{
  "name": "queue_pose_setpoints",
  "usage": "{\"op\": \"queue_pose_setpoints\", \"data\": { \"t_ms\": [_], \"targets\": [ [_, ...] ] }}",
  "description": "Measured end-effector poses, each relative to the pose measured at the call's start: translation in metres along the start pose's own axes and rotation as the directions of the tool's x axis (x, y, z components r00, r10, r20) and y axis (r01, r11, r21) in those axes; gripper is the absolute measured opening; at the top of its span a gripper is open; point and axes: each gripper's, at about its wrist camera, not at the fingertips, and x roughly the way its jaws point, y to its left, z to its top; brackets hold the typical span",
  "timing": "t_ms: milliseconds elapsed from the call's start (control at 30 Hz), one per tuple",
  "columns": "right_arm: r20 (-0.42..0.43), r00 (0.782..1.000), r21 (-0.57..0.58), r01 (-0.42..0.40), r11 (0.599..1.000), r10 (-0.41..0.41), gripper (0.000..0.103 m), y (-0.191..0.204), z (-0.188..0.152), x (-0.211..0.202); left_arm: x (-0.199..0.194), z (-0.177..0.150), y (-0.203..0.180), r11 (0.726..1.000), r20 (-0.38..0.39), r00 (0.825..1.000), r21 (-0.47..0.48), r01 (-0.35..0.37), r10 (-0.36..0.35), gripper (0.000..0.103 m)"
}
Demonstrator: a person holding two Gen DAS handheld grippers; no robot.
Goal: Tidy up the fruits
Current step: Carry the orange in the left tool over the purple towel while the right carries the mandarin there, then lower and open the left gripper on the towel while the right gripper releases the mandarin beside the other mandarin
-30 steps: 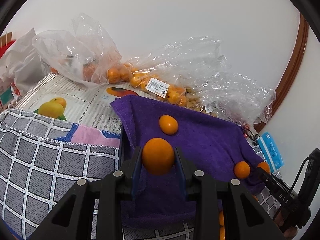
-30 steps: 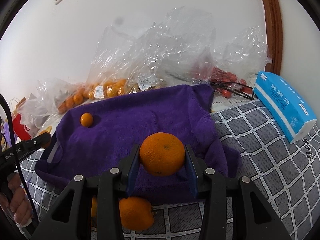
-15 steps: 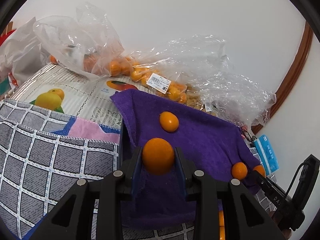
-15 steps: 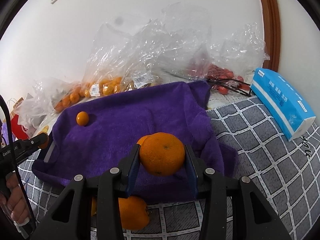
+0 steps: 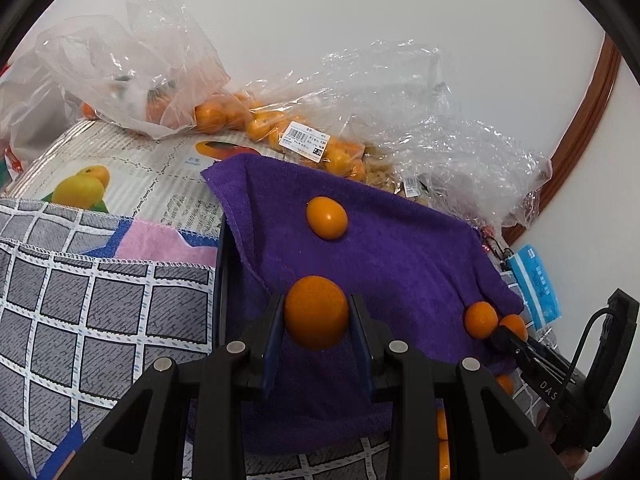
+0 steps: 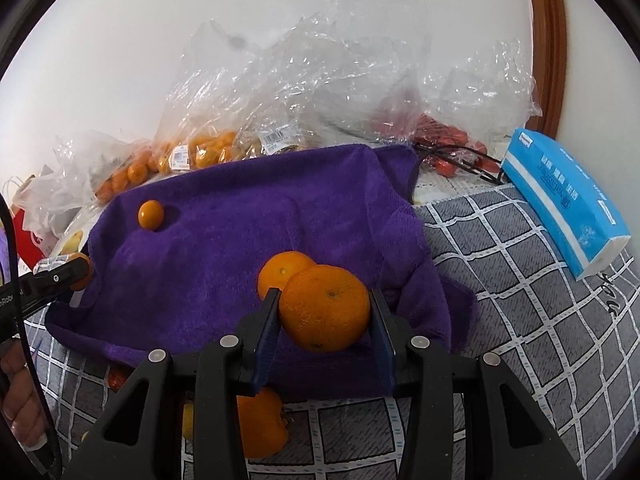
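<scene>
Where right tool [image 6: 323,312] clamps orange [image 6: 324,307], second orange [image 6: 282,272] half-hidden behind.

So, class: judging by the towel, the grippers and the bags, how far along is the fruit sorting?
Done: two fruits lie on the purple towel, a small one and an orange.
In hand: left gripper and right gripper each clamp an orange.
Left: bagged fruit behind, loose oranges below the towel.

Your left gripper [image 5: 316,334] is black plastic with blue pads and silver screws. Your right gripper [image 6: 324,322] matches it, trailing a black cable.
</scene>
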Motion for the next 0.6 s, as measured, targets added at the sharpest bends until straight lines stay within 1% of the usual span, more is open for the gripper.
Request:
{"op": "queue_pose_setpoints", "data": {
  "t_ms": [200,400,600],
  "targets": [
    [-0.002,1.000,-0.025,0.021,0.999,-0.021,0.043,0.003,-0.001,0.001,0.007,-0.002,-0.006,0.999,-0.029,1.000,0.032,-0.011,0.012,0.030],
    [-0.002,0.999,-0.040,0.038,0.998,-0.038,0.043,0.006,-0.001,0.001,0.010,-0.004,-0.012,0.996,-0.029,0.998,0.079,-0.045,0.048,0.030],
    [0.001,0.999,-0.045,0.046,0.998,-0.046,0.043,0.006,-0.001,0.001,0.011,-0.004,-0.014,0.993,-0.028,0.997,0.098,-0.067,0.070,0.030]
  ]
}}
